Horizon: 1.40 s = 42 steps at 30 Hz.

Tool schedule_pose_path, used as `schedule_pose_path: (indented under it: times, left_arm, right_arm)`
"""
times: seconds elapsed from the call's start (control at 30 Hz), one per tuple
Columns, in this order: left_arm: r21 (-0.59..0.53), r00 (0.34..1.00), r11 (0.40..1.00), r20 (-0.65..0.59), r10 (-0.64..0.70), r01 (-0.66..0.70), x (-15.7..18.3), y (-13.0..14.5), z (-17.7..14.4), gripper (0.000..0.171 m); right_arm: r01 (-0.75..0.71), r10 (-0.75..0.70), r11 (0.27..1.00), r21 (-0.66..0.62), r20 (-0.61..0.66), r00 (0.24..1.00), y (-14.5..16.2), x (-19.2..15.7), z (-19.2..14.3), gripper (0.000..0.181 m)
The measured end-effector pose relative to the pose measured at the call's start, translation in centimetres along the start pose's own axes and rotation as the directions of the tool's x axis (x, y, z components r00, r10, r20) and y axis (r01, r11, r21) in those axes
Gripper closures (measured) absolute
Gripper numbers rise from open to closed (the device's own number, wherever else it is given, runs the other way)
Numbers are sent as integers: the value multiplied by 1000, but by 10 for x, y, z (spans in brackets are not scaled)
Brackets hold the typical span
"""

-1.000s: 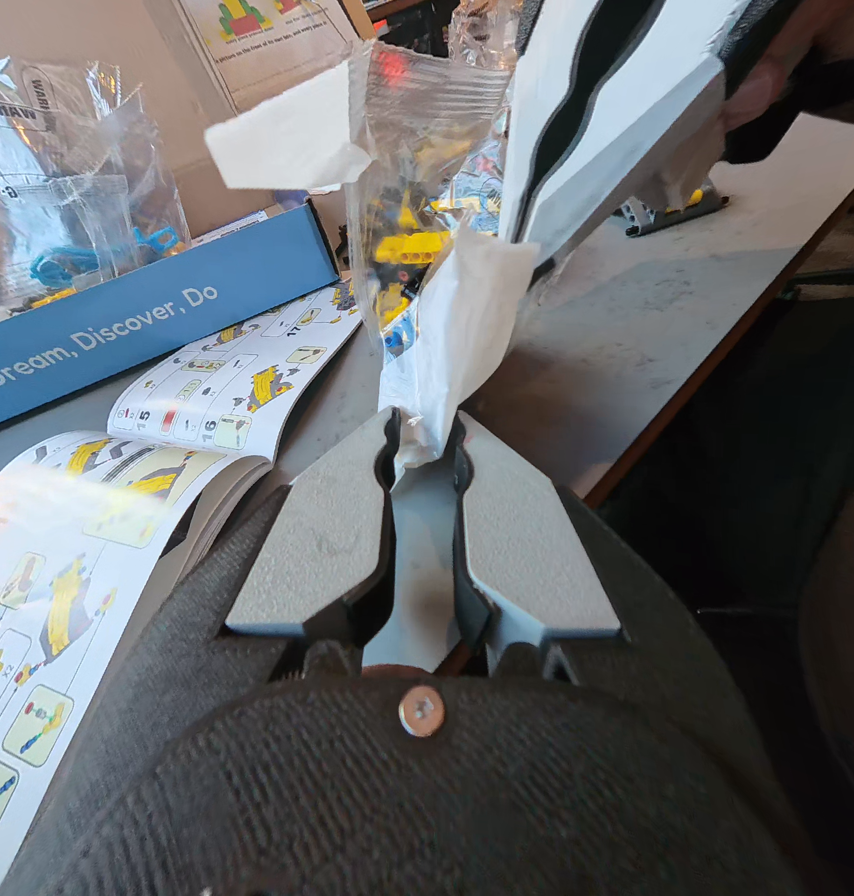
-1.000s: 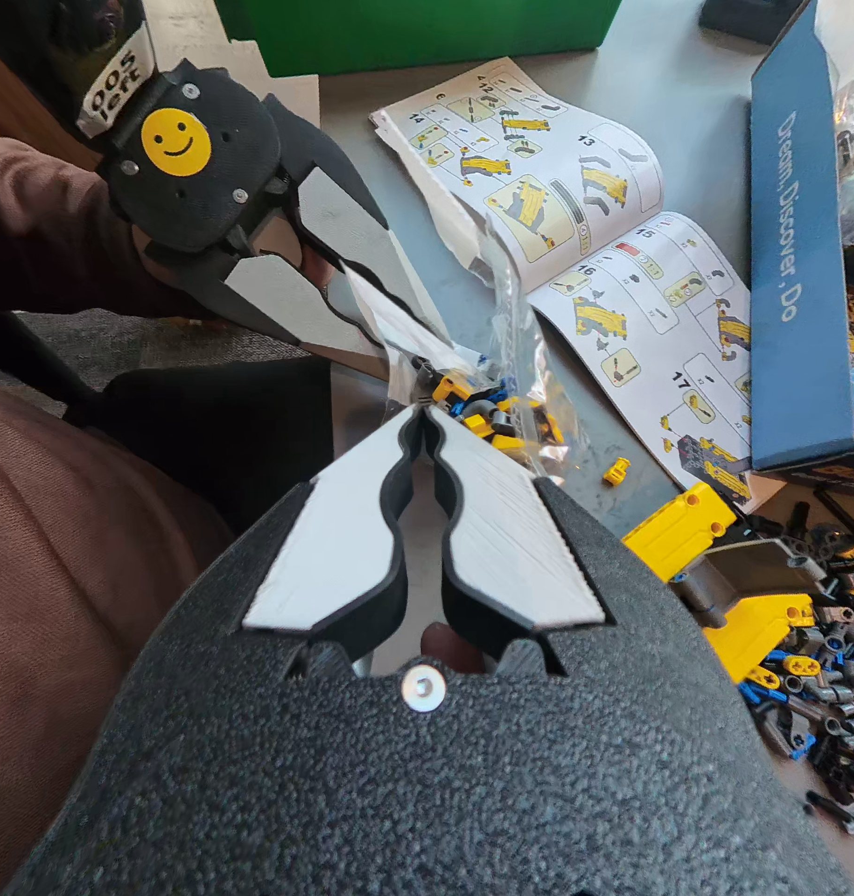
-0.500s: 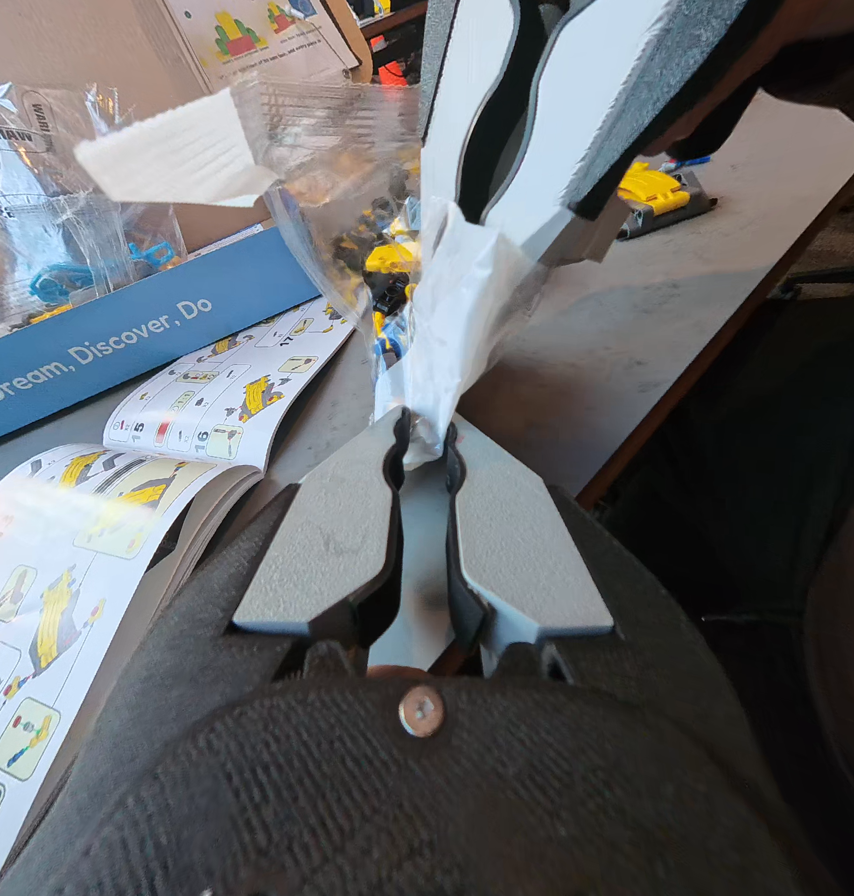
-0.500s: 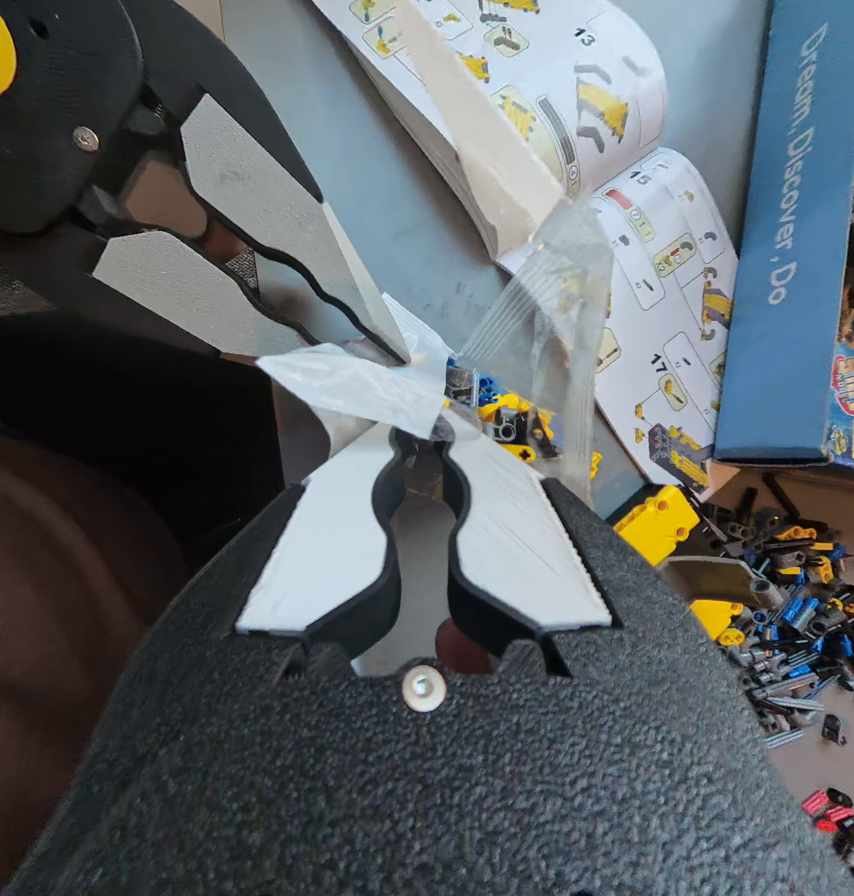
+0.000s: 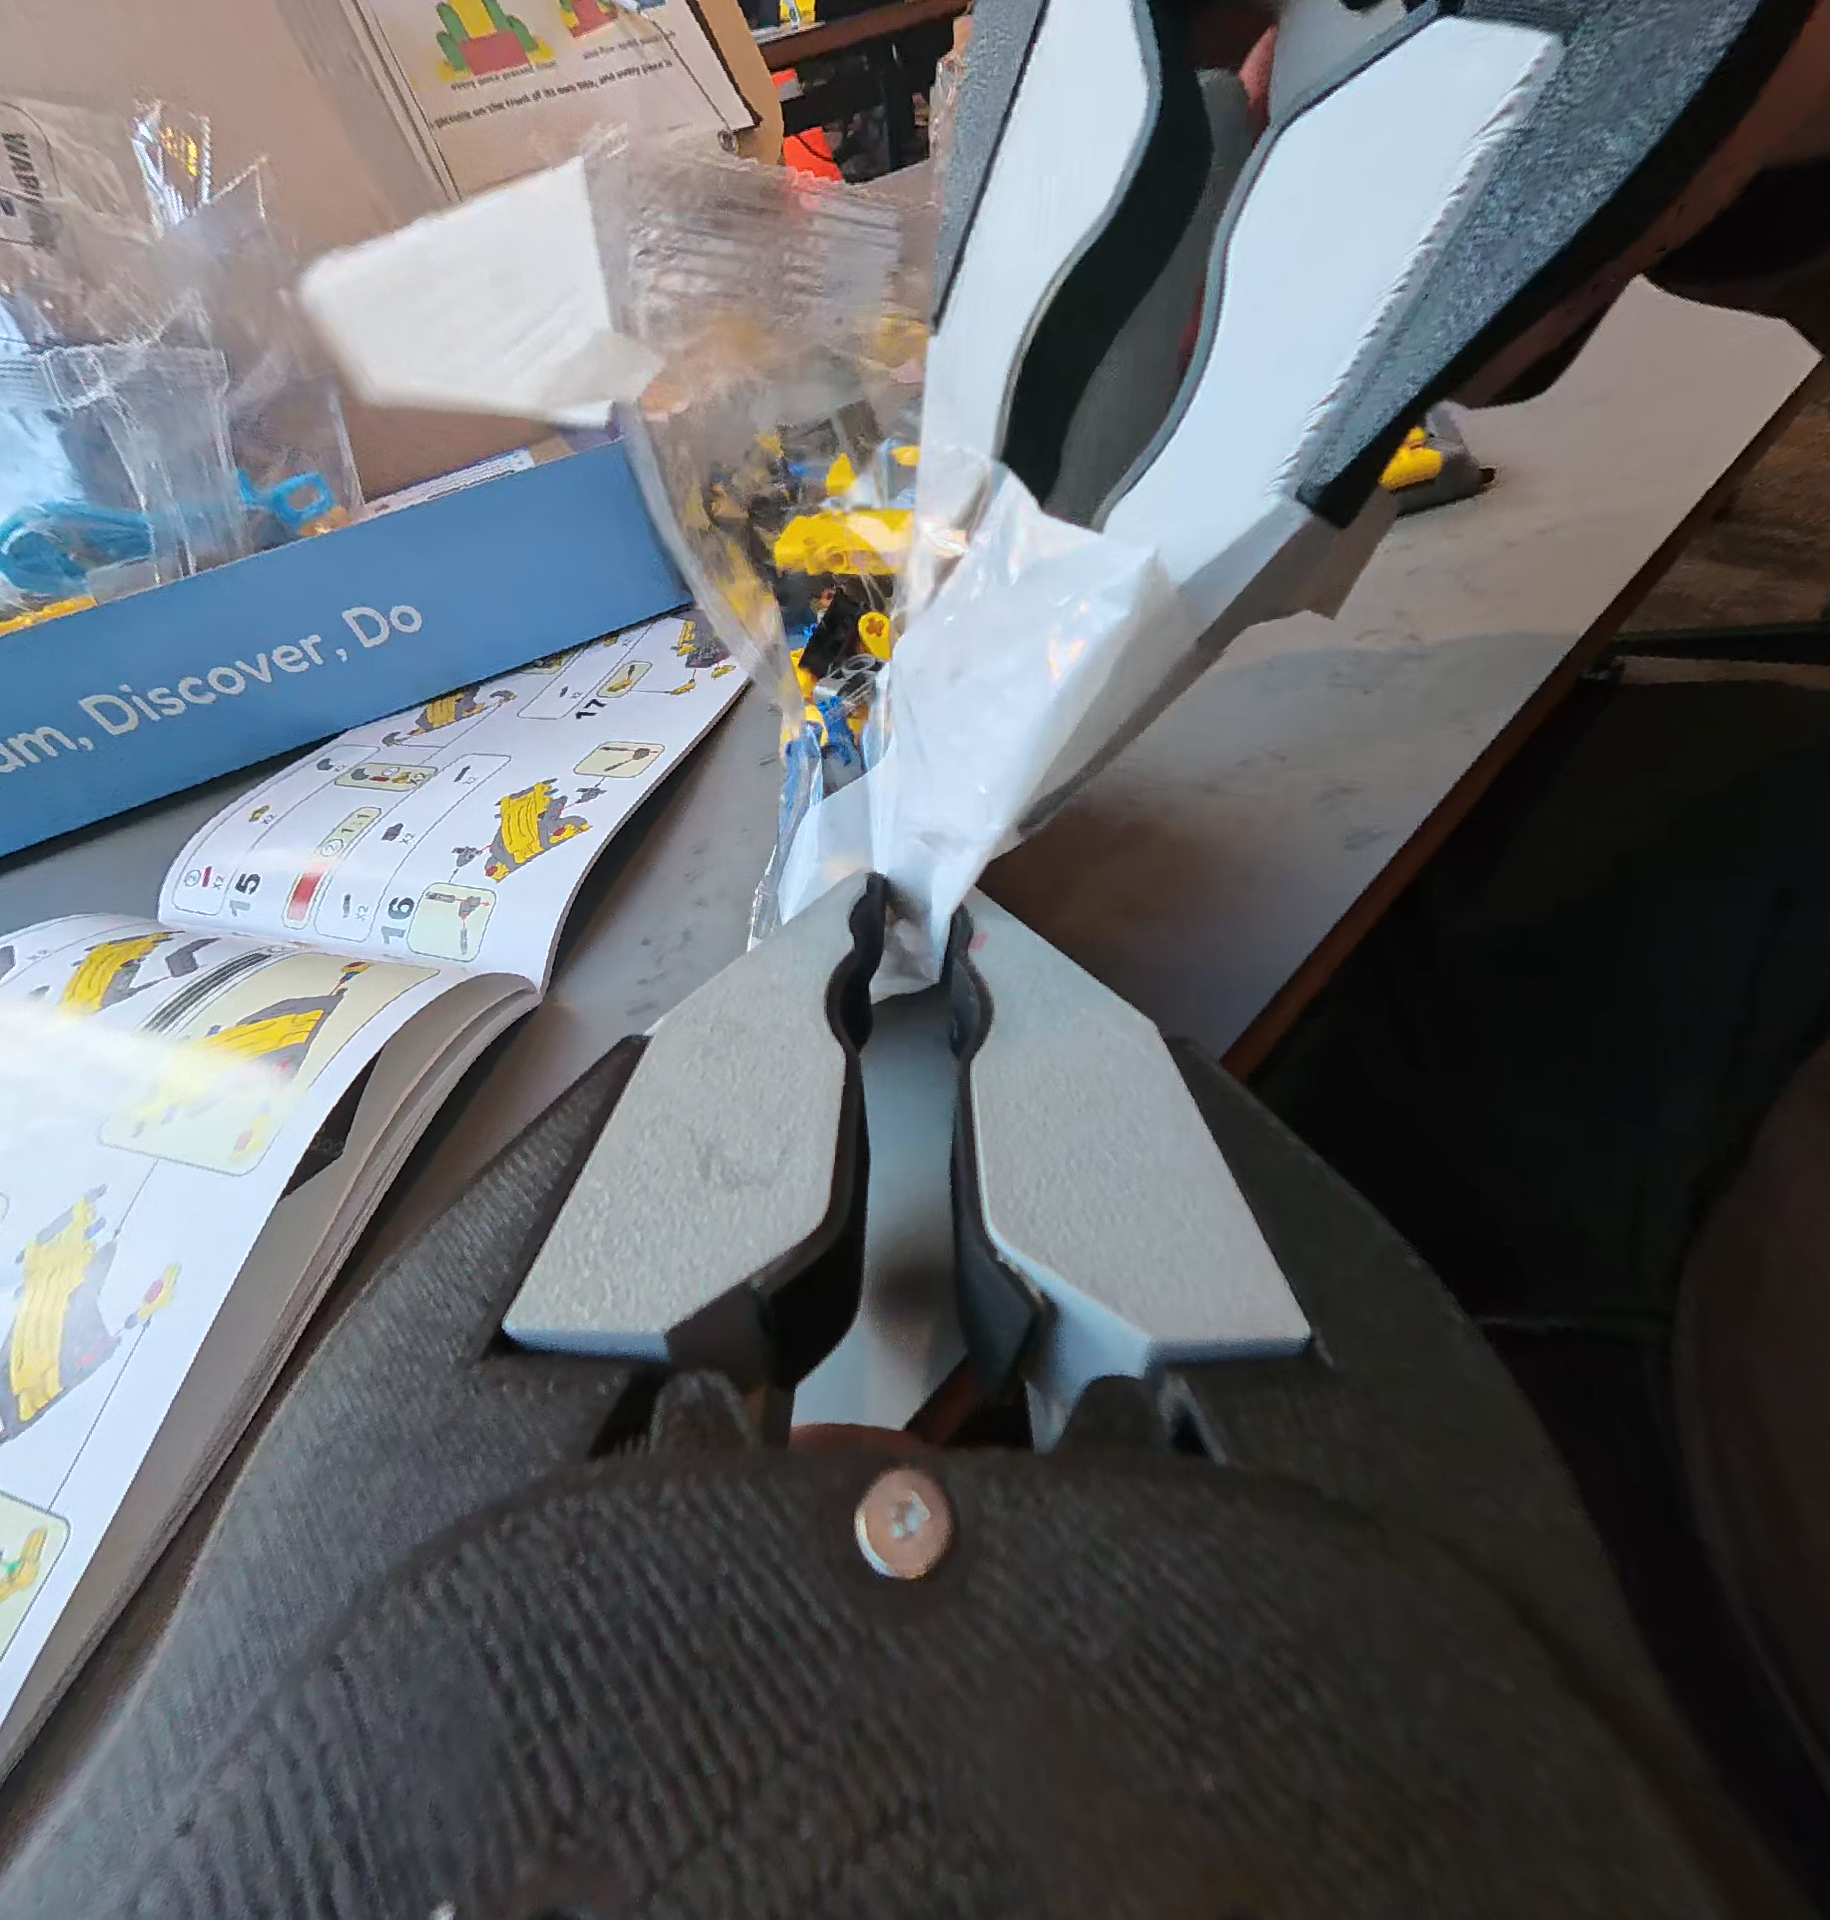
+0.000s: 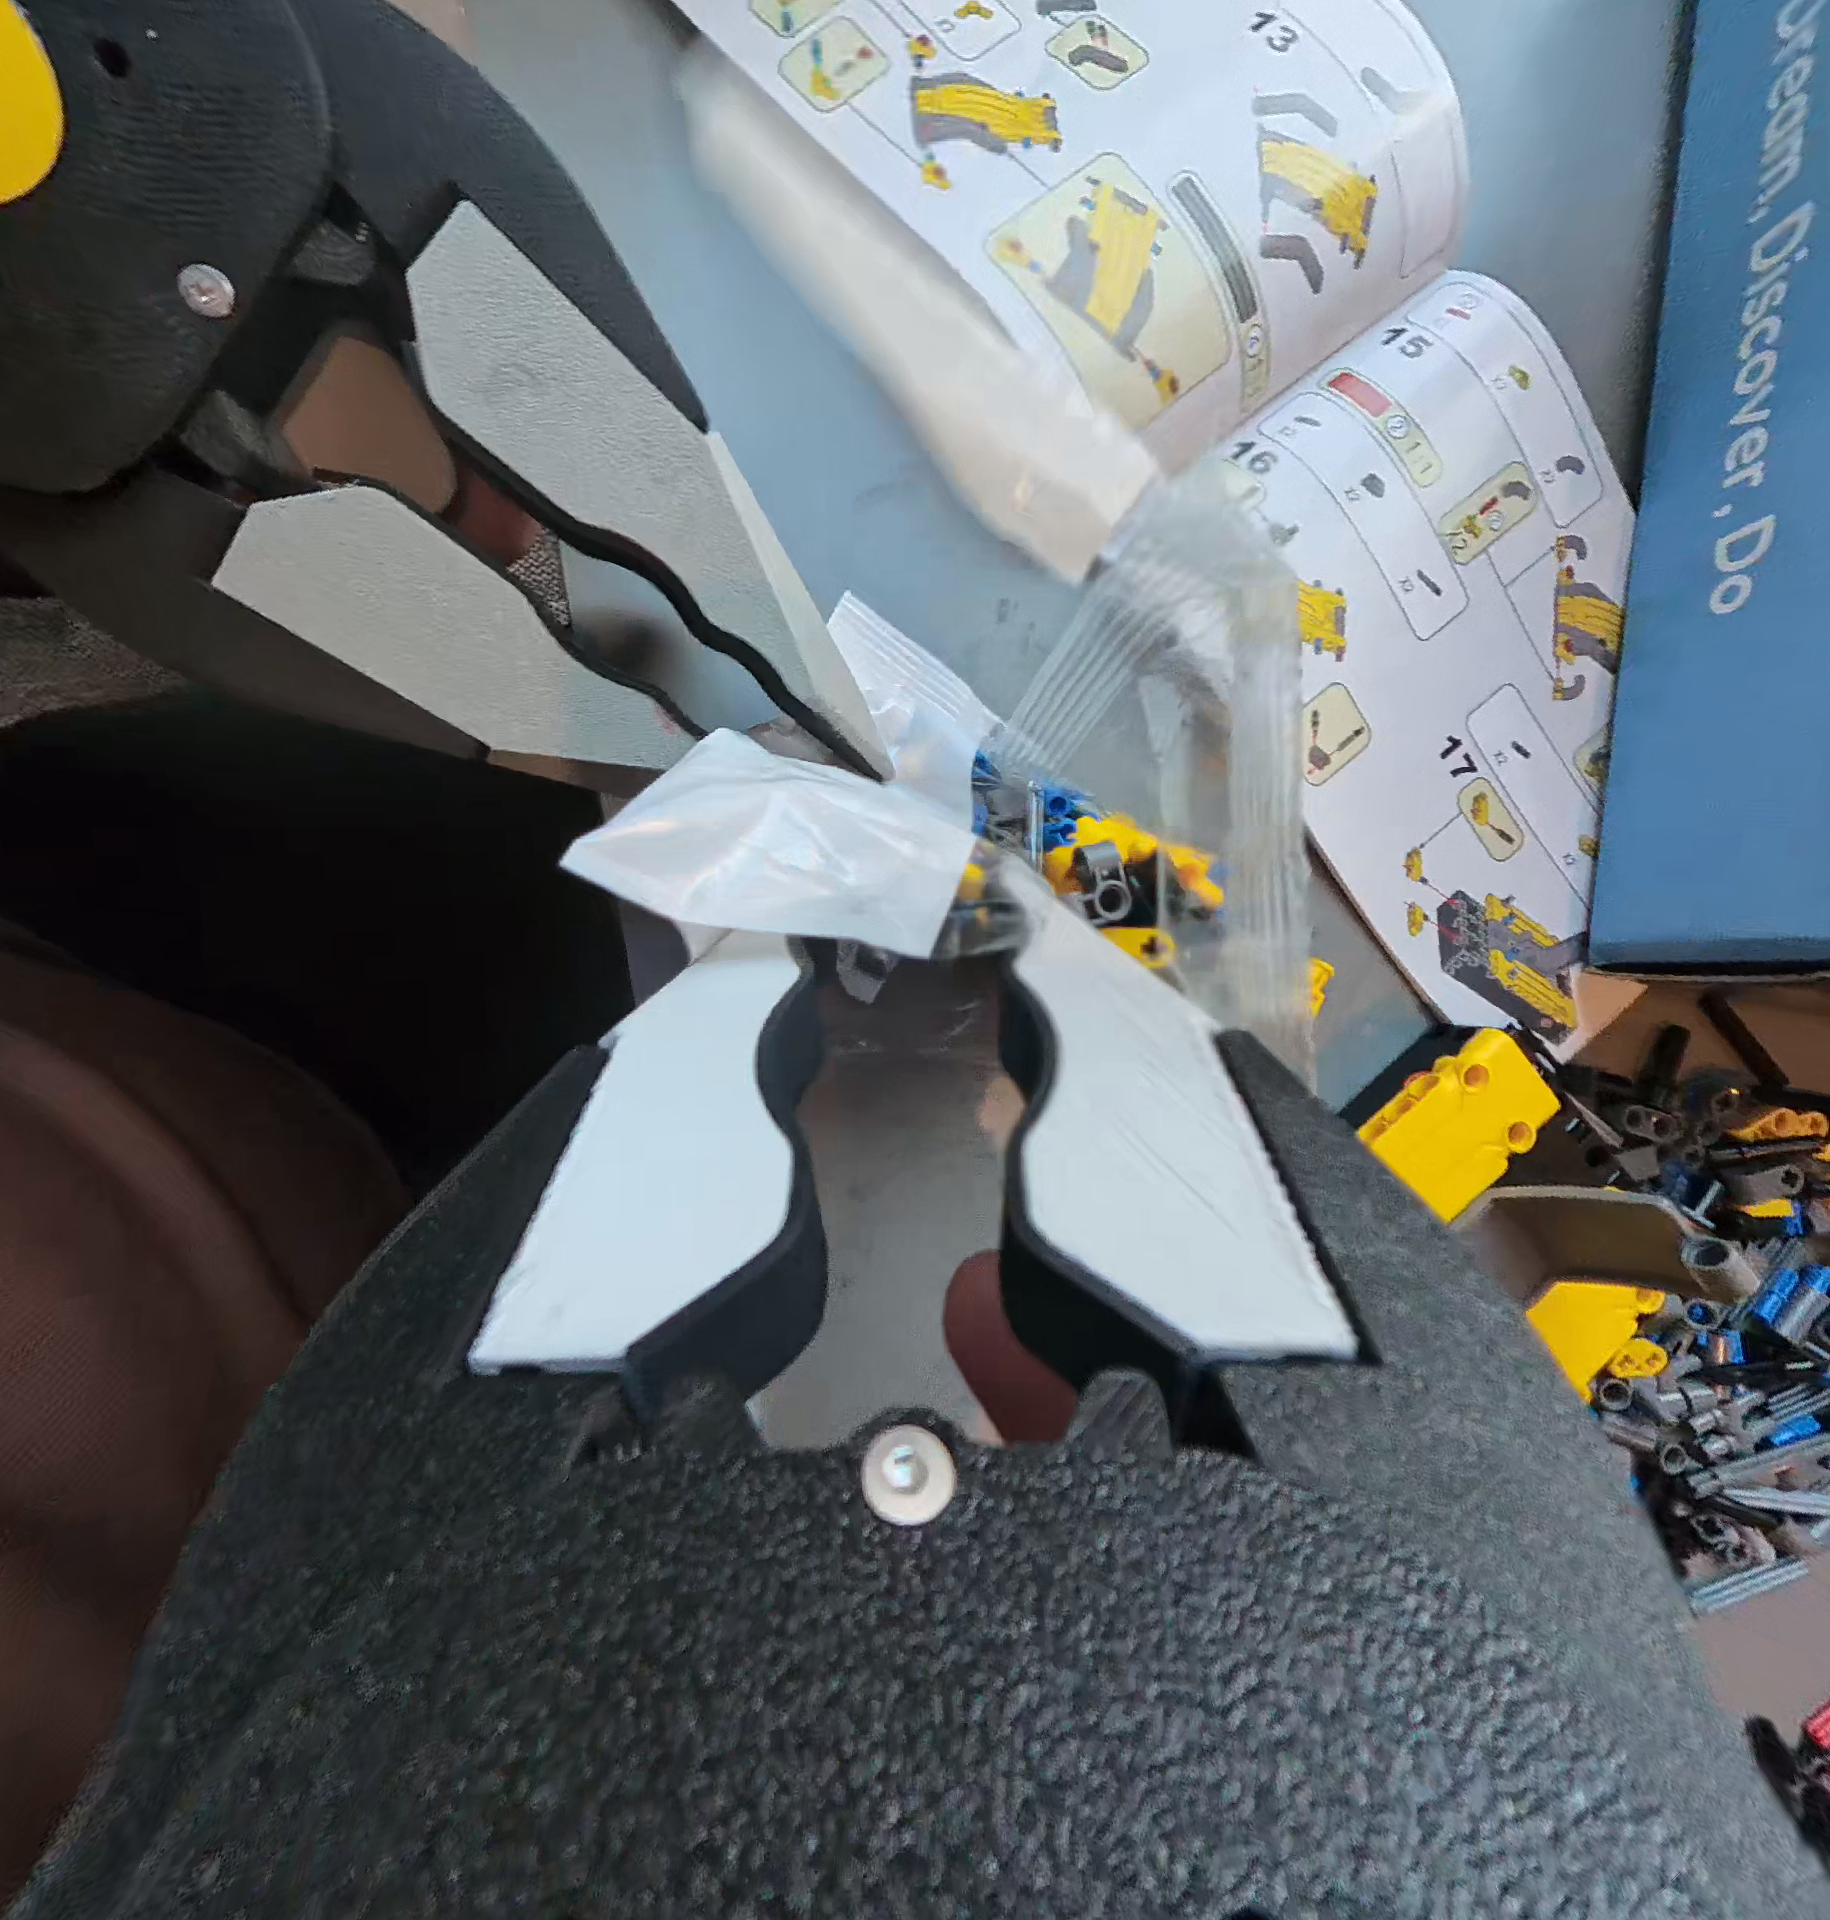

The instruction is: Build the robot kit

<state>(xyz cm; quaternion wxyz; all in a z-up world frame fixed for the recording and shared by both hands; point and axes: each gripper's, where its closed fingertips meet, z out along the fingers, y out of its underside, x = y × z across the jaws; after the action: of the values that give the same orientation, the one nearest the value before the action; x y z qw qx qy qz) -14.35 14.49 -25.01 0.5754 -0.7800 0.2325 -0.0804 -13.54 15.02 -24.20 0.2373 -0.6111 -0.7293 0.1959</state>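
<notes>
The right gripper (image 6: 906, 961) has opened its jaws since 1 s ago and now only touches the bag (image 6: 786, 847). The bag's clear flap has swung up over the booklet (image 6: 1389, 540), and the parts (image 6: 1119, 883) have bunched lower.

An open booklet (image 6: 1347, 436) lies on the table (image 5: 1306, 748) beside a box (image 6: 1752, 520), loose bricks (image 6: 1742, 1247) nearby.
</notes>
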Motion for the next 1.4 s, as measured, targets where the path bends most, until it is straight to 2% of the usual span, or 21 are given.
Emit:
schedule_pose_path:
  times: [0.07,0.13,0.3,0.53,0.97,1.13,1.23,1.4]
  left_arm:
    - [-1,1000,1000,0,5,-5,0,0,0,164]
    - [-1,1000,1000,1,4,-4,0,0,1,165]
    - [-8,1000,1000,-7,1,-1,1,0,2,168]
    - [-4,1000,1000,-5,-12,12,0,0,2,168]
    - [-3,1000,1000,-16,-23,23,0,0,3,168]
    - [-1,999,999,-31,-34,34,2,0,2,169]
    - [-3,998,999,-46,-32,32,4,0,3,168]
    - [-8,997,998,-54,-60,60,5,-1,5,171]
  right_arm:
    - [-18,18,1000,-2,-31,999,1,5,1,145]
    - [8,-7,1000,4,-61,998,0,7,2,145]
    - [22,-24,999,-24,-61,998,8,5,10,153]
    - [58,-56,998,13,-96,994,9,4,-1,160]
    - [36,-23,988,153,-85,996,10,-3,-13,161]
    - [-58,45,963,262,55,998,7,-13,-18,161]
    - [-55,40,951,304,56,998,5,-11,-14,160]
    - [9,-12,966,260,10,1000,10,-10,-5,160]
